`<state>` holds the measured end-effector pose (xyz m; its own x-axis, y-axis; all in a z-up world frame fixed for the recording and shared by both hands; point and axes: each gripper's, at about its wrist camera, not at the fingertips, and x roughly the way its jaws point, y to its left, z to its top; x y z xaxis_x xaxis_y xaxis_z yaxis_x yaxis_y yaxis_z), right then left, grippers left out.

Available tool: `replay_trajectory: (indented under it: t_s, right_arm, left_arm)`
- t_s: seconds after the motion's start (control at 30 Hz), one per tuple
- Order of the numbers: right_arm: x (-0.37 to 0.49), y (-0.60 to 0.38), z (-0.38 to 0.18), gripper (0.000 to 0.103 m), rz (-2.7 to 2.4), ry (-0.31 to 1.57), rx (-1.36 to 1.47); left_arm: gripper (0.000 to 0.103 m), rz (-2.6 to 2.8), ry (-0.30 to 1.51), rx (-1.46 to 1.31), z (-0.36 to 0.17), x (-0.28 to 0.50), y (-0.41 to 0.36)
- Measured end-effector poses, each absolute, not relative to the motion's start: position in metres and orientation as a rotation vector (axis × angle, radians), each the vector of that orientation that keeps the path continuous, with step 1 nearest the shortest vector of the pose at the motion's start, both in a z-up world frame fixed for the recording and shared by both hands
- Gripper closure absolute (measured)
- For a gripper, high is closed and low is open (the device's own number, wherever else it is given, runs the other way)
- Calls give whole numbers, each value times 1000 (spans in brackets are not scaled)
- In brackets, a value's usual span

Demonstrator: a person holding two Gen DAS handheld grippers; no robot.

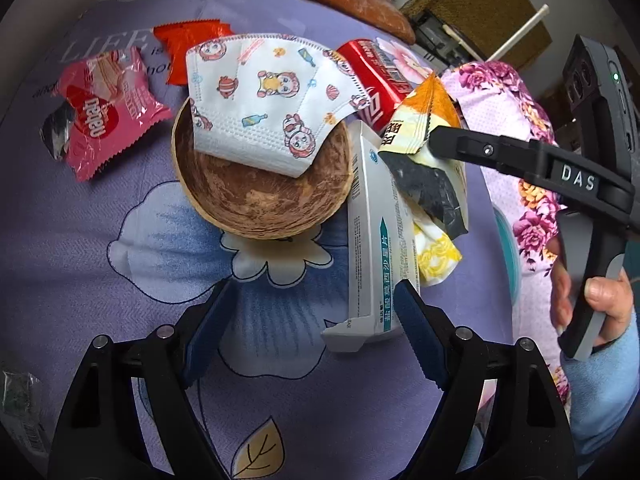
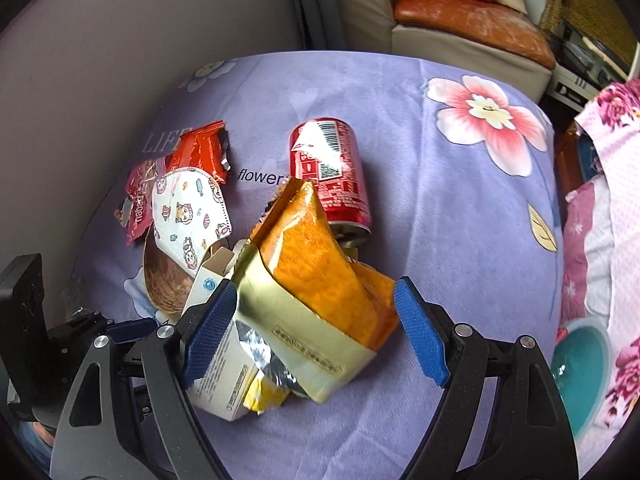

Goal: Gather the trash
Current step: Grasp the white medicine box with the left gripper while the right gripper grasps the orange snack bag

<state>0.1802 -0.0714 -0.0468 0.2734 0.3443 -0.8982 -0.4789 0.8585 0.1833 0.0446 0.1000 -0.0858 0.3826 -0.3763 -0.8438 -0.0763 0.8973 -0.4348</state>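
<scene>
Trash lies on a purple flowered cloth (image 1: 120, 248): a cartoon face mask (image 1: 264, 104) over a brown coconut-shell bowl (image 1: 260, 196), a pink wrapper (image 1: 104, 120), a red wrapper (image 1: 192, 46), a red can (image 2: 332, 172), a white box (image 1: 376, 240) and an orange-and-gold snack bag (image 2: 316, 276). My left gripper (image 1: 312, 328) is open, low over the cloth, its right pad beside the box. My right gripper (image 2: 316, 328) is open with the snack bag between its pads; it also shows in the left wrist view (image 1: 436, 140).
A teal bowl (image 2: 580, 368) sits at the right edge beside pink floral fabric (image 2: 616, 200). A yellow tissue (image 1: 436, 256) lies under the bag. An orange leather cushion (image 2: 464, 4) and sofa stand behind the table.
</scene>
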Motion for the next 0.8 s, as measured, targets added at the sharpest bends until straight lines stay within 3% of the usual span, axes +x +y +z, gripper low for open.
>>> replay_trajectory:
  t_s: [0.1, 0.23, 0.33, 0.77, 0.8]
  right_arm:
    - [178, -69, -52, 26, 578, 1172, -141]
    - [170, -69, -55, 53, 581, 1181, -172]
    - [162, -75, -53, 59, 567, 1171, -168]
    - [130, -154, -32, 62, 434, 1137, 41]
    - [126, -164, -32, 62, 425, 1138, 67]
  left_arm:
    - [21, -197, 1170, -447, -85, 46, 99]
    - [21, -203, 1172, -438, -84, 49, 91]
    - [21, -206, 1178, -430, -83, 49, 84]
    - [21, -167, 1151, -363, -73, 54, 47]
    - [26, -157, 1149, -349, -72, 56, 43]
